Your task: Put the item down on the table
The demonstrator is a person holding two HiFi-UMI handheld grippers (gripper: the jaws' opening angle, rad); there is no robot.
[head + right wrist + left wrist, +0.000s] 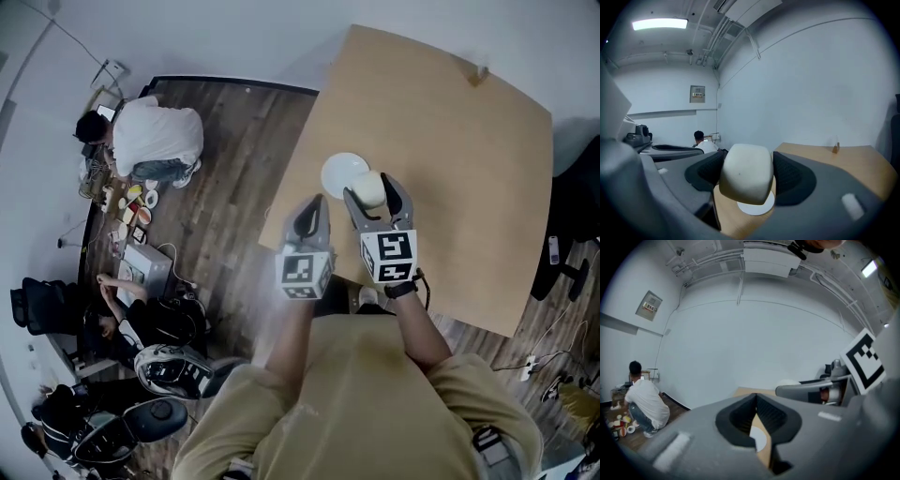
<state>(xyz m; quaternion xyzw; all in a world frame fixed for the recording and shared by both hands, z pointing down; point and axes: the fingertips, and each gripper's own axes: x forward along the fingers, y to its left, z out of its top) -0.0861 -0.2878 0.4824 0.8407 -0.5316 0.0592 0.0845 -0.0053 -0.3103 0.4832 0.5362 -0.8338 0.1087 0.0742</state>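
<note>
My right gripper (377,194) is shut on a cream, rounded block-like item (372,188), held above the wooden table (450,159) next to a white round plate (341,172). In the right gripper view the item (746,173) fills the space between the jaws, with the plate (756,206) below it. My left gripper (312,217) hangs at the table's near left edge, its jaws shut with nothing between them. Through the left gripper (757,420) I see a sliver of the plate (760,440) and the table.
A small brown object (478,74) stands at the table's far edge. A person in a white shirt (155,136) crouches on the wood floor at the left beside several small items. Chairs and cables lie at the lower left; an office chair base (562,272) stands right.
</note>
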